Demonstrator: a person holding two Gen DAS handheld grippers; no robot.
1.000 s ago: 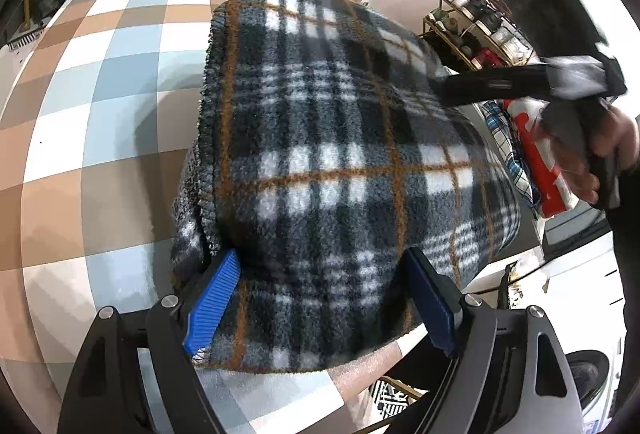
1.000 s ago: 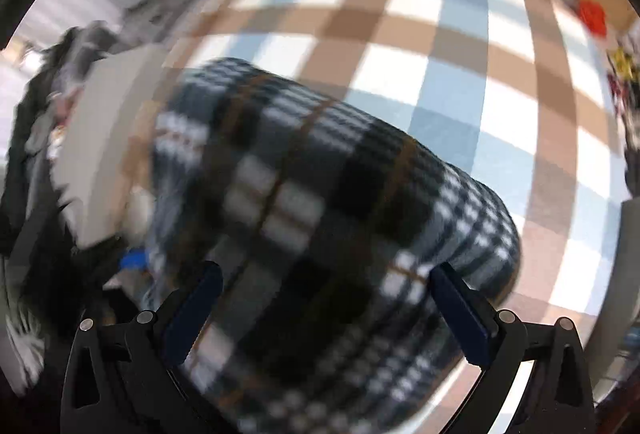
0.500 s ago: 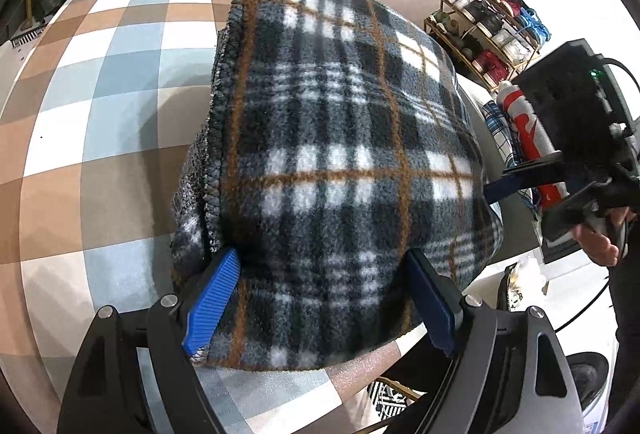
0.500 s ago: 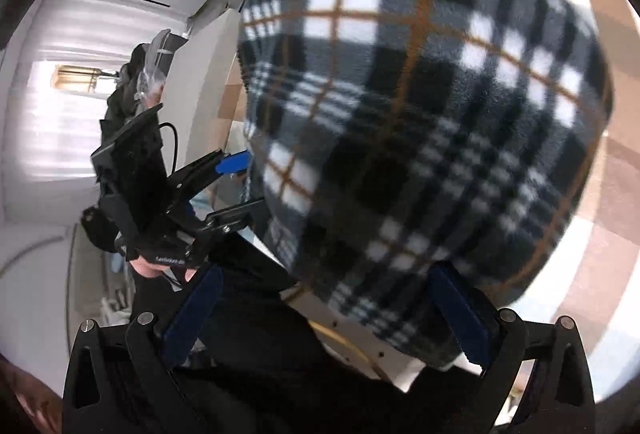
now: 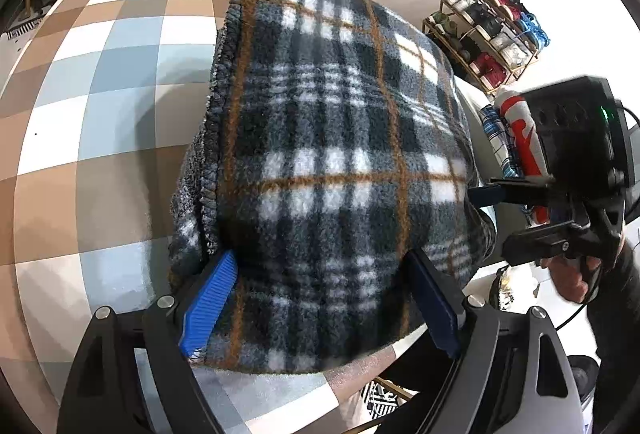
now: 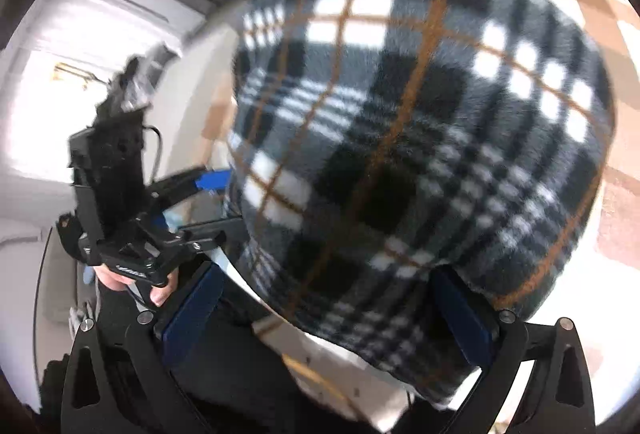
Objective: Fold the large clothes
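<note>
While your left gripper (image 5: pixel 320 298) and right gripper (image 6: pixel 324 318) stood wide around it, jaws' grip unclear, the thick grey-black-white plaid fleece garment (image 5: pixel 340 154) lay folded on the checked tabletop (image 5: pixel 100 94).

No legible text, number or brand appears in either view. The left tool (image 6: pixel 224 202), seen from the right wrist camera, carries a small light marking on its black body, too blurred to read. The red-and-white bottle (image 5: pixel 520 138) shows white shapes only.

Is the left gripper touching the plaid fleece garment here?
Touching. The left wrist view shows the left gripper with the plaid fleece garment bulging between its blue pads, the fabric pressed against both.
</note>
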